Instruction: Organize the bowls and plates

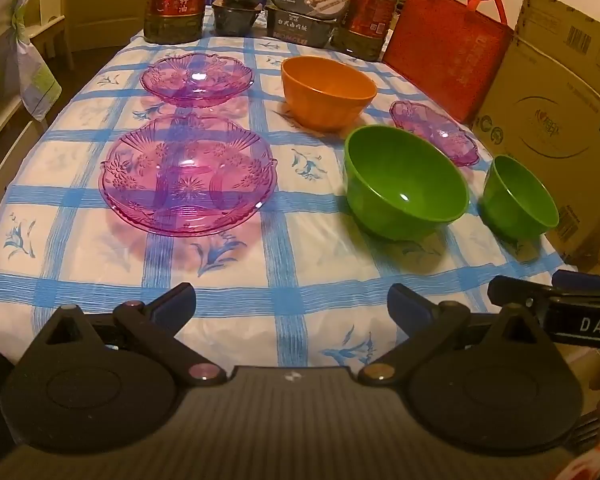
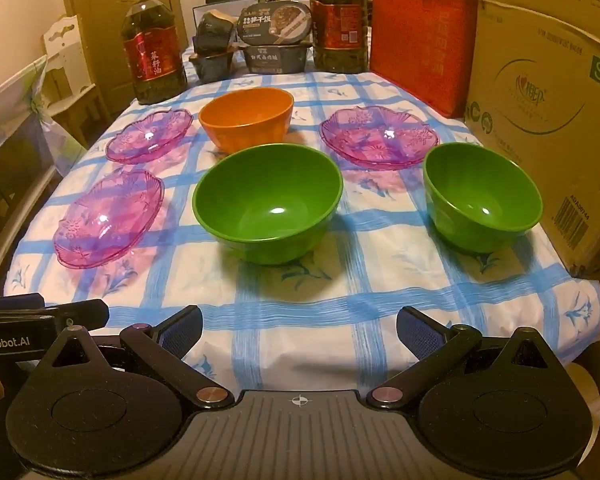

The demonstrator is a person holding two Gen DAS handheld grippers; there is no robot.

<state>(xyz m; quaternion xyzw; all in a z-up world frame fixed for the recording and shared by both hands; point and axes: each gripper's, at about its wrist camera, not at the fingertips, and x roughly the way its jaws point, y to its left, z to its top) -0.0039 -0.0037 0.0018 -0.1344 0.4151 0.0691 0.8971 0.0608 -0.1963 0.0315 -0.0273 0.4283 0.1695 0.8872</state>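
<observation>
Both empty, spread wide: left hand-held gripper (image 1: 292,304), right hand-held gripper (image 2: 299,330), low in frame above tabletop (image 2: 380,280); bowls and plates beyond.

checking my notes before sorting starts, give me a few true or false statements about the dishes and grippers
1. Three pink plates lie on the table. True: near-left plate, far-left plate, right plate.
2. The orange bowl sits inside the big green bowl. False: it stands apart, behind it.
3. Both grippers are open and empty. True: left gripper, right gripper.
4. Both green bowls are the same size. False: the small green bowl by the box is smaller.
5. The plates are stacked. False: each lies alone on the cloth.
</observation>
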